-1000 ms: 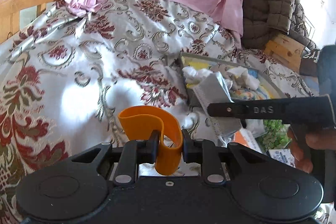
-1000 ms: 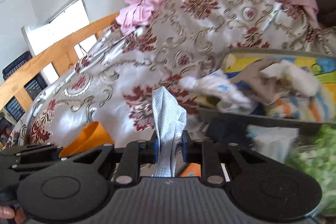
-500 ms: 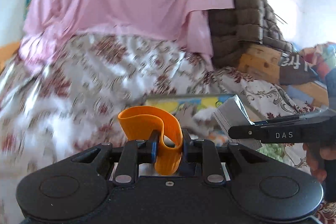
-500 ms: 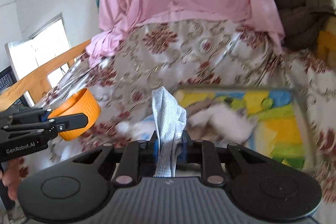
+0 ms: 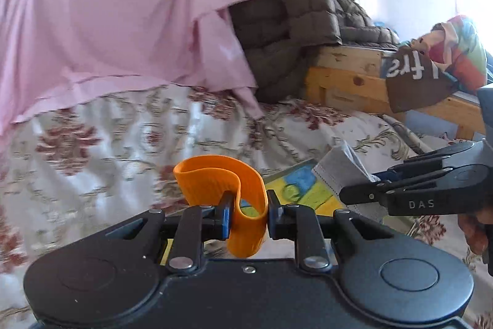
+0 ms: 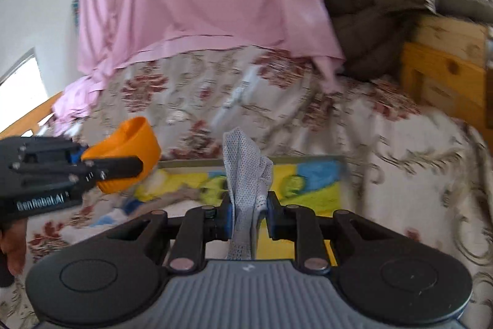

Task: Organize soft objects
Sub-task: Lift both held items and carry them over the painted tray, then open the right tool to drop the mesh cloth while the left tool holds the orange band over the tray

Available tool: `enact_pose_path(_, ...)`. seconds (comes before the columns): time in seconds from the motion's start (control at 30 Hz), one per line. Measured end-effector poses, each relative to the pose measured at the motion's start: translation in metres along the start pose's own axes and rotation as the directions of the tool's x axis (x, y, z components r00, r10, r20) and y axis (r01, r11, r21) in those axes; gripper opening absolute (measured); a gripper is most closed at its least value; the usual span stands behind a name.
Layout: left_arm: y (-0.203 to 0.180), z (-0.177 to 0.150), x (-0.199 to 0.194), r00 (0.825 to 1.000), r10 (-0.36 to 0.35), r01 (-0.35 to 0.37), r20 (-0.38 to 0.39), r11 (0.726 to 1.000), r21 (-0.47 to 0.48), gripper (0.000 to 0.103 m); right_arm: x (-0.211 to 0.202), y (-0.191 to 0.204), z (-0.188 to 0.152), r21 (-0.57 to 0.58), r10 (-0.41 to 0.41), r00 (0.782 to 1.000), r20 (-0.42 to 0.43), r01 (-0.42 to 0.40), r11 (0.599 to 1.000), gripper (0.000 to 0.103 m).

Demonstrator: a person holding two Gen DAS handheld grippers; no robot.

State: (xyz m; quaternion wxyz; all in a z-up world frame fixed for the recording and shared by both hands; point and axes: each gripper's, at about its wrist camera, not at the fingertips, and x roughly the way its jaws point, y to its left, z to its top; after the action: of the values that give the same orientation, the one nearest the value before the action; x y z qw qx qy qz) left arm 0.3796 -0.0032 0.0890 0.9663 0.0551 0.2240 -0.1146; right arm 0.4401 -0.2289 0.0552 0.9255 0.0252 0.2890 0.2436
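My left gripper (image 5: pixel 246 213) is shut on an orange rubber band (image 5: pixel 229 187), a wide folded loop held up above the bed. It also shows in the right wrist view (image 6: pixel 123 156), at the left. My right gripper (image 6: pixel 248 213) is shut on a grey-white dotted face mask (image 6: pixel 246 171) that stands up between its jaws. The mask also shows in the left wrist view (image 5: pixel 339 171), at the right. Both are held over a colourful yellow, blue and green tray (image 6: pixel 311 178) lying on the bed.
A floral satin bedspread (image 5: pixel 92 150) covers the bed. A pink sheet (image 5: pixel 107 20) and a brown quilted jacket (image 5: pixel 292 20) are heaped at the back. A wooden bed frame (image 5: pixel 354 82) with clothes on it stands at the right.
Both grippers have risen and swung right, still holding the band and the mask. The tray's cluttered left part has dropped out of view; the jacket and wooden frame have come in.
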Motion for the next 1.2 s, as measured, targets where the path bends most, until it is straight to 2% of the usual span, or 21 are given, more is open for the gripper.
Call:
enact_pose_path(0.1,-0.019,-0.004,0.031,0.998,-0.064,0.064,-0.02,0.998,0.012,0.023,0.007,-0.017,-0.006,0.024,-0.027,0.999,-0.036,0.028,0.999,0.023)
enact_pose_path(0.23,-0.035,-0.015,0.062,0.99,-0.124,0.123,-0.064,0.992,-0.029,0.023,0.019,-0.026,-0.016,0.025,-0.05,0.995,-0.086,0.052,0.998,0.023)
enact_pose_path(0.43,-0.048,-0.035,0.086,0.968,-0.208,0.209,-0.14,0.978,-0.007,0.023,0.033,-0.033,-0.028,0.053,-0.064,0.99,-0.124,0.071,0.996,0.024)
enact_pose_path(0.53,-0.049,-0.04,0.092,0.961,-0.225,0.226,-0.163,0.974,-0.012,0.024,0.037,-0.033,-0.031,0.055,-0.062,0.989,-0.136,0.07,0.996,0.024)
enact_pose_path(0.83,-0.054,-0.047,0.099,0.954,-0.238,0.241,-0.182,0.97,-0.002,0.028,0.038,-0.036,-0.036,0.062,-0.074,0.985,-0.156,0.084,0.995,0.031)
enact_pose_path(0.97,-0.059,-0.049,0.101,0.952,-0.238,0.243,-0.195,0.97,0.002,0.032,0.035,-0.039,-0.039,0.064,-0.082,0.984,-0.16,0.094,0.994,0.039)
enact_pose_path(1.2,-0.066,-0.05,0.1,0.953,-0.219,0.227,-0.209,0.974,0.012,0.039,0.025,-0.038,-0.041,0.032,-0.107,0.983,-0.151,0.113,0.993,0.062)
